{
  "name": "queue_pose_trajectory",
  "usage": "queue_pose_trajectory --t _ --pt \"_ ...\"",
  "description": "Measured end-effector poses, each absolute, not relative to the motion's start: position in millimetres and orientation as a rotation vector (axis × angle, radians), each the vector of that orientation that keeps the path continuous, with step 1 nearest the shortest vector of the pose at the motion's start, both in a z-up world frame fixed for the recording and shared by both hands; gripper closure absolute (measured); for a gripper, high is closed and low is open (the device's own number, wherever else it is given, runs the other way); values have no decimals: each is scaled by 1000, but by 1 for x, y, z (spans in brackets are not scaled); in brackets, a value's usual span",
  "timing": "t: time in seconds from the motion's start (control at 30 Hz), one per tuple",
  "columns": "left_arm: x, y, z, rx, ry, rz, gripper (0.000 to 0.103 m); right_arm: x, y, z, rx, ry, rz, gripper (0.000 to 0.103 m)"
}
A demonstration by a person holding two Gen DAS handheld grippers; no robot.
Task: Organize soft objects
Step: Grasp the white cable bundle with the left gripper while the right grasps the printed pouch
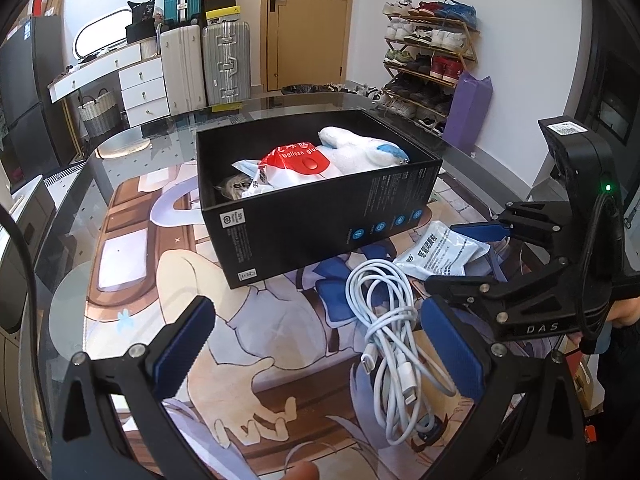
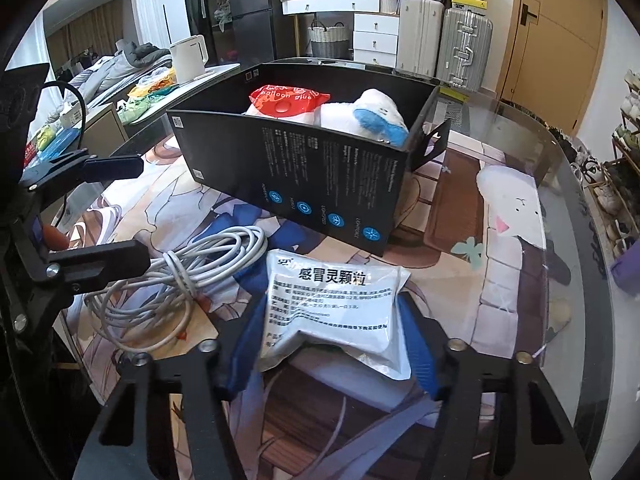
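Note:
A black open box point(image 1: 312, 216) stands on the table and holds a white and blue plush toy point(image 1: 360, 150), a red and white balloon glue bag point(image 1: 298, 164) and other soft packets. The box point(image 2: 320, 176) also shows in the right wrist view. A coiled white cable point(image 1: 390, 340) lies in front of the box, between my left gripper's point(image 1: 320, 344) open fingers. My right gripper point(image 2: 332, 340) is closed on a white medicine sachet point(image 2: 340, 312) printed with Chinese text, just above the mat. The sachet point(image 1: 438, 250) and the right gripper point(image 1: 460, 268) show at the right in the left wrist view.
The glass table point(image 2: 560, 184) carries a printed anime mat point(image 1: 168, 288). Suitcases point(image 1: 204, 64), a white drawer unit point(image 1: 140, 84) and a shoe rack point(image 1: 432, 60) stand behind. A white kettle point(image 2: 188, 58) sits on a side counter.

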State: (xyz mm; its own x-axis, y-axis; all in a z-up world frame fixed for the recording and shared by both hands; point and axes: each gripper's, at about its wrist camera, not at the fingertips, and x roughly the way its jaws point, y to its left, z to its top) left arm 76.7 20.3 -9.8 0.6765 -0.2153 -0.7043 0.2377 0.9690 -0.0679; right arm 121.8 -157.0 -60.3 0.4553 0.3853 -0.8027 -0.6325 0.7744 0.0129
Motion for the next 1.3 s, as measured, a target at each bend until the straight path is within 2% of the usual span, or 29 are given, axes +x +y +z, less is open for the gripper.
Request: queue_pose_trajectory --t 0.7,0.73,0.97,1.0,1.07,1.3 --pt "72 -9 -32 132 853 -313 1 109 -168 -35 -290 824 665 44" --pt "72 -10 -33 133 858 -320 5 109 -168 -35 -289 823 666 44" --pt "67 -17 -33 147 865 -387 47 105 -168 -34 -287 815 671 44" --pt "66 -16 -32 137 867 -404 50 105 -168 -33 -286 815 670 44" --pt "65 -15 -29 129 864 -414 68 104 -168 -33 -284 811 671 44" --pt "61 -9 -21 113 841 -435 72 99 -169 -25 -280 785 674 44"
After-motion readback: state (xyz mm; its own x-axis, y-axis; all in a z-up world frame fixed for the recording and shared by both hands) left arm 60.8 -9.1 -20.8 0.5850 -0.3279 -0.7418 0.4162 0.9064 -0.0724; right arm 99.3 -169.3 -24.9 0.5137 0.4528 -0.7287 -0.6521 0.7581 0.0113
